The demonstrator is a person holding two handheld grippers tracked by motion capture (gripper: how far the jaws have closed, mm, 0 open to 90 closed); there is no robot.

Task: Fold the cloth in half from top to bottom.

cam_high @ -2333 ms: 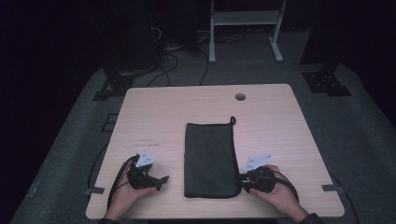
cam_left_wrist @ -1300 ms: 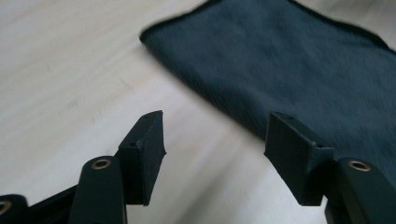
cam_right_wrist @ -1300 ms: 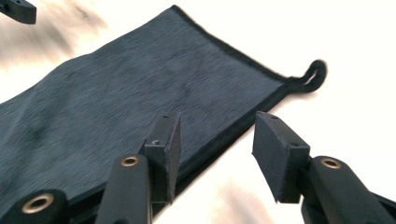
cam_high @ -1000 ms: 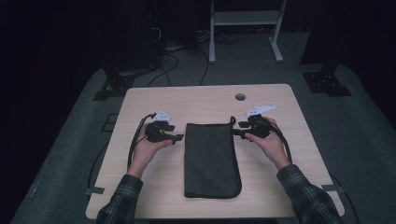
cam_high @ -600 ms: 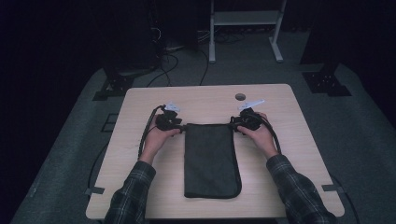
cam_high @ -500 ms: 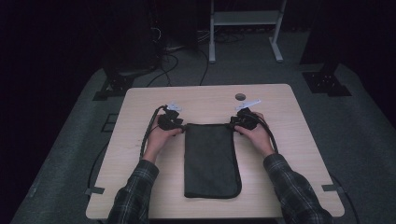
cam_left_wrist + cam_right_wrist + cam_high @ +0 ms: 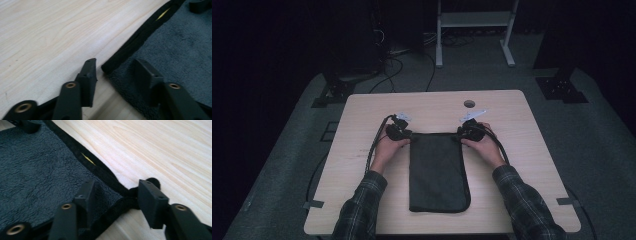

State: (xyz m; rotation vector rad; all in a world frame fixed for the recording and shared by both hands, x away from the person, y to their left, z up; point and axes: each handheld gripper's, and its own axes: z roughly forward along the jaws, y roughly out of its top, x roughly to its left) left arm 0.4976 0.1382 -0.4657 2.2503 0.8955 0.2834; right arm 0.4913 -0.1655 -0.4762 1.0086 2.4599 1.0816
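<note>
A dark grey fleece cloth (image 7: 437, 170) with a black hem lies flat and lengthwise on the wooden table (image 7: 522, 125). My left gripper (image 7: 408, 137) is down at its far left corner. In the left gripper view the jaws (image 7: 115, 63) straddle that corner (image 7: 110, 67), one finger on bare wood, the other over the fleece (image 7: 180, 50). My right gripper (image 7: 460, 136) is at the far right corner. Its jaws (image 7: 117, 185) straddle the hem and a small black loop (image 7: 153, 181), with the fleece (image 7: 37, 170) to the left. Both pairs of jaws have just been closing, and gaps still show.
A round cable hole (image 7: 469, 103) sits in the table just beyond the right gripper. A black cable (image 7: 374, 145) trails from the left gripper across the table's left side. Beyond the far edge stand a white frame (image 7: 474, 30) and floor cables (image 7: 397, 60).
Both hands have travelled from the table's near edge up to the cloth's far corners and come down onto them. The jaws of both grippers have narrowed around the corners.
</note>
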